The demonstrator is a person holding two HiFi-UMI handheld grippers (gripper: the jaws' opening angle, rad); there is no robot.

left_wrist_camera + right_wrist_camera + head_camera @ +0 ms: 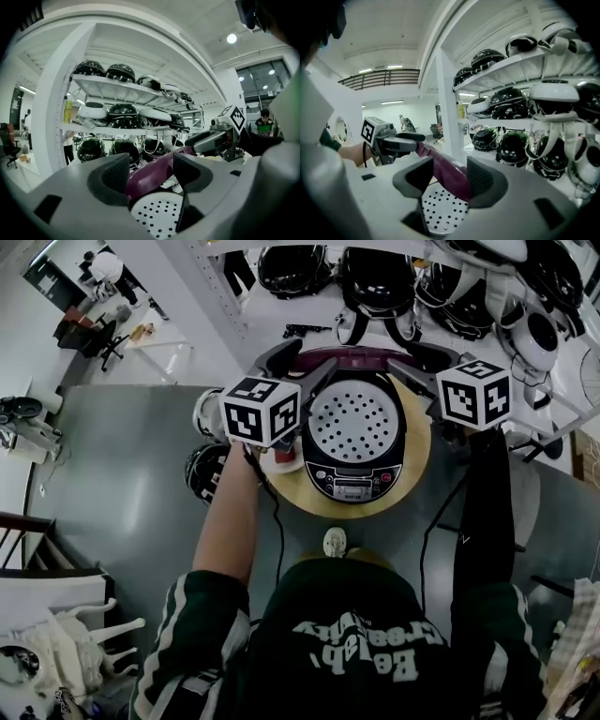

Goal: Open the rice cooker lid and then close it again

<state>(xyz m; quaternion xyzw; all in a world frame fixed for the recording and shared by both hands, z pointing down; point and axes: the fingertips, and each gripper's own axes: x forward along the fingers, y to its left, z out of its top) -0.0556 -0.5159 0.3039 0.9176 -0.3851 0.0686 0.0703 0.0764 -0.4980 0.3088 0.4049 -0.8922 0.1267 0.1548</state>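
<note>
Rice cooker (354,482) sits on the round wooden table (417,474), directly in front of me, control panel facing my way. Its lid (361,356) is raised: from the head view I look straight at the perforated plate (354,423) on its underside, with the purple rim running across the top.

Left gripper (298,367): at the left end of that rim. In its own view the jaws stand wide and the purple rim passes between them, lying against the left-hand pad. I cannot see it pinched from both sides, so I note it as straddled, not clamped.

Right gripper (422,360): at the right end of the same rim. In its own view the jaws are a bit narrower than the left's but still apart. The rim runs between them and leans on the right-hand pad, with a visible gap on the other side. Not clamped either.

Each gripper view shows the other gripper at the far end of the rim, with the perforated plate just below the jaws.

Behind the cooker: white shelves (117,93) stacked with black and white helmets (123,115).
</note>
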